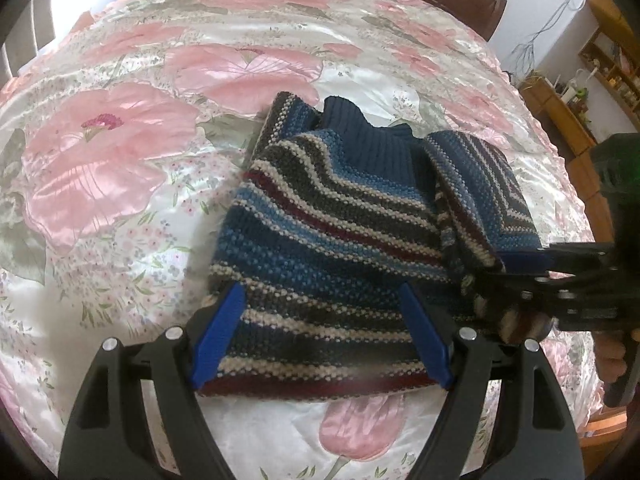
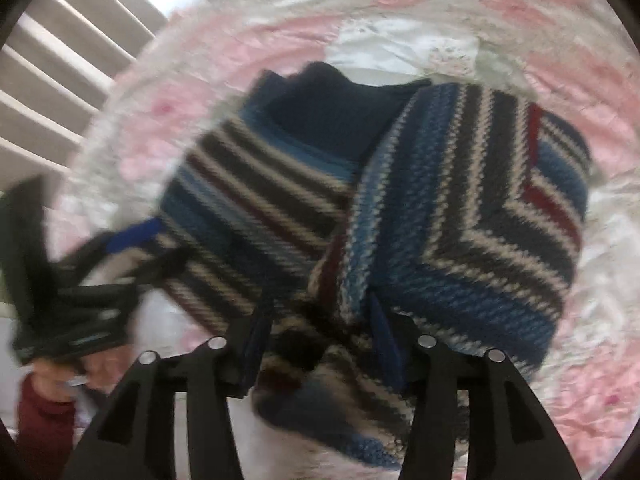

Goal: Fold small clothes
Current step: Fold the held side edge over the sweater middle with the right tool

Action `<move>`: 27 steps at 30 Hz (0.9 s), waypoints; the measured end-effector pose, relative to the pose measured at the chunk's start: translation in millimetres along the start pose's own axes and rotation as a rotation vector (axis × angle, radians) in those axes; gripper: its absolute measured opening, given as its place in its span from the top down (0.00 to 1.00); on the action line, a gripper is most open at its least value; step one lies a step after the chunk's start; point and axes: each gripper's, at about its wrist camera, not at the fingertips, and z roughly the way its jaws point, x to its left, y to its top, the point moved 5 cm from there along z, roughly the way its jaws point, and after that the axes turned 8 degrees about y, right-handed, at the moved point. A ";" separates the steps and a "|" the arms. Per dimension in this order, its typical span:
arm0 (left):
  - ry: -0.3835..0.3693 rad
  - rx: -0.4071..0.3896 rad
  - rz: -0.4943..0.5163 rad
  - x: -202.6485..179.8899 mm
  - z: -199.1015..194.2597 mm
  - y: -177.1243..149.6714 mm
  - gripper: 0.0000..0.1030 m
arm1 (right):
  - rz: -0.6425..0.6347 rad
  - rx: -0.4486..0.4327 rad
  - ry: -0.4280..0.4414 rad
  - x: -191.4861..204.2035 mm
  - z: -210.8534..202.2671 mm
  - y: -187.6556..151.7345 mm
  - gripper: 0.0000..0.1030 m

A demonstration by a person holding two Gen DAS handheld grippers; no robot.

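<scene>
Pink-flowered satin bedspread (image 1: 132, 168) fills both views, with wooden shelves (image 1: 576, 116) at the right edge of the left wrist view. At the bottom of that frame the left gripper (image 1: 320, 332) stands spread wide, its blue fingers (image 1: 218, 336) resting on the near hem of a striped knitted sweater (image 1: 332, 216) lying mid-frame. The right gripper (image 2: 320, 344) holds a bunched fold of the sweater between its half-closed fingers; blur hides the exact grip. A navy ribbed collar faces the far side.
</scene>
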 end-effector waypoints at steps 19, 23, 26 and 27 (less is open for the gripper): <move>-0.269 0.190 -0.101 -104.8 40.6 17.9 0.22 | 0.202 -0.152 0.049 -125.9 -95.6 -91.2 0.54; -0.270 0.224 -0.096 -123.7 58.5 17.7 0.23 | 0.240 -0.155 0.064 -149.0 -88.8 -104.4 0.54; -0.267 0.232 -0.076 -134.3 64.4 19.0 0.23 | 0.257 -0.149 0.071 -162.2 -79.6 -113.0 0.54; -0.270 0.236 -0.071 -137.6 65.9 19.2 0.23 | 0.264 -0.145 0.079 -164.8 -75.4 -115.7 0.54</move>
